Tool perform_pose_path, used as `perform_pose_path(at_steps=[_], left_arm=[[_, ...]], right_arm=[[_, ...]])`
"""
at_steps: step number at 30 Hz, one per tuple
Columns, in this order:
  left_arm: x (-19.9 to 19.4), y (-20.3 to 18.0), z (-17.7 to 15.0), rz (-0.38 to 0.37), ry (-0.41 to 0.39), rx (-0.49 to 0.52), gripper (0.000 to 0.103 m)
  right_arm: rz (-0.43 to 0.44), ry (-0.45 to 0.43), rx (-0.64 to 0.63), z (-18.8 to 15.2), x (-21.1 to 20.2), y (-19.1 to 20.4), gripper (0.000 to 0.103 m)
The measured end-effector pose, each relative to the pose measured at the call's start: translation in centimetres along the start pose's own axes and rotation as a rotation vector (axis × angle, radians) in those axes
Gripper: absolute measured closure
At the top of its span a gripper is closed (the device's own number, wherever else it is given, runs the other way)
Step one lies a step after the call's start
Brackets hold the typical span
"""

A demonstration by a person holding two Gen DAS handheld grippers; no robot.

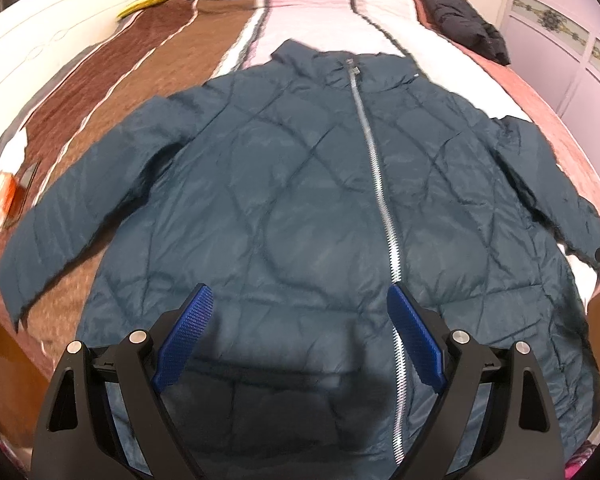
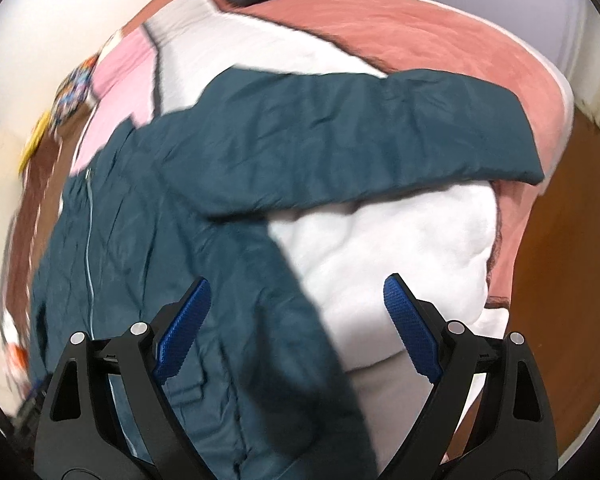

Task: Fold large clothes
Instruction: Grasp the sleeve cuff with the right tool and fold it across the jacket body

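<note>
while two jackets lie, one teal jacket (image 1: 300,200) is spread.

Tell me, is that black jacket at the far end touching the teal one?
Apart. The left wrist view shows the black jacket far up the bed, bare quilt separating it from the teal jacket.

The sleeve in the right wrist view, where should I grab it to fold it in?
Grip the sleeve at its cuff end, coming from the bed's edge. It lies flat and stretched outward, so the right gripper, open, can pinch there.

jacket (image 1: 292,200) on bed (image 1: 140,80), coat (image 1: 460,16) behind
</note>
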State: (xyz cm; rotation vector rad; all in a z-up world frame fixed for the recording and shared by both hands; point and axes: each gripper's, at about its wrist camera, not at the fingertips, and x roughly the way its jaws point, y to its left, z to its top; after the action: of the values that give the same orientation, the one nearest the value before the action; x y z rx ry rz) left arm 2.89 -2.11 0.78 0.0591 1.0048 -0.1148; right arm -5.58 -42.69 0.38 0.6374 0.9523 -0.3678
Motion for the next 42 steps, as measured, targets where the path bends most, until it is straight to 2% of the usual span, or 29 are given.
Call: perform_pose_path(at_steps=[3, 6, 8, 11, 17, 21, 26, 29, 33, 39, 40, 41, 42], left_arm=[[-0.2, -1.0, 0.8, -0.014, -0.015, 0.033, 0.017], [-0.2, -2.2, 1.5, -0.028, -0.021, 0.064, 0.017], [-0.1, -3.0, 1.9, -0.033, -0.022, 0.084, 0.017], [0.3, -4.0, 2.5, -0.038, -0.016, 0.105, 0.017], [1.1, -5.5, 3.0, -0.069, -0.001, 0.121, 0.017], [1.6, -6.2, 2.9, -0.078, 0.013, 0.138, 0.017], [2.3, -6.5, 3.0, -0.077, 0.032, 0.137, 0.017], [2.5, -6.4, 3.0, -0.081, 0.037, 0.130, 0.017], [2.6, -6.2, 3.0, -0.086, 0.036, 0.124, 0.017], [2.4, -5.5, 2.8, -0.090, 0.033, 0.113, 0.017], [2.4, -5.3, 2.8, -0.090, 0.031, 0.108, 0.017], [2.3, -5.0, 2.8, -0.090, 0.028, 0.102, 0.017], [2.2, -4.7, 2.8, -0.089, 0.026, 0.096, 0.017]], right_arm=[[0.025, -0.003, 0.064, 1.6, 0.4, -1.8, 0.026], [0.069, 0.029, 0.143, 2.9, 1.5, -3.3, 0.037], [0.122, 0.063, 0.191, 3.2, 2.4, -4.0, 0.052], [0.173, 0.094, 0.234, 3.5, 3.7, -4.2, 0.065], [0.221, 0.115, 0.360, 4.4, 5.9, -6.0, 0.068], [0.262, 0.134, 0.503, 4.7, 7.3, -8.1, 0.068], [0.287, 0.132, 0.580, 4.0, 7.2, -9.0, 0.066], [0.277, 0.144, 0.580, 2.8, 6.5, -9.0, 0.061], [0.254, 0.128, 0.612, 3.3, 7.0, -9.6, 0.060], [0.119, -0.078, 0.660, 5.5, 5.7, -11.1, 0.060], [0.092, -0.108, 0.646, 5.9, 5.5, -11.0, 0.063], [0.066, -0.129, 0.620, 6.3, 5.2, -10.7, 0.079], [0.027, -0.163, 0.562, 7.0, 4.6, -10.0, 0.086]])
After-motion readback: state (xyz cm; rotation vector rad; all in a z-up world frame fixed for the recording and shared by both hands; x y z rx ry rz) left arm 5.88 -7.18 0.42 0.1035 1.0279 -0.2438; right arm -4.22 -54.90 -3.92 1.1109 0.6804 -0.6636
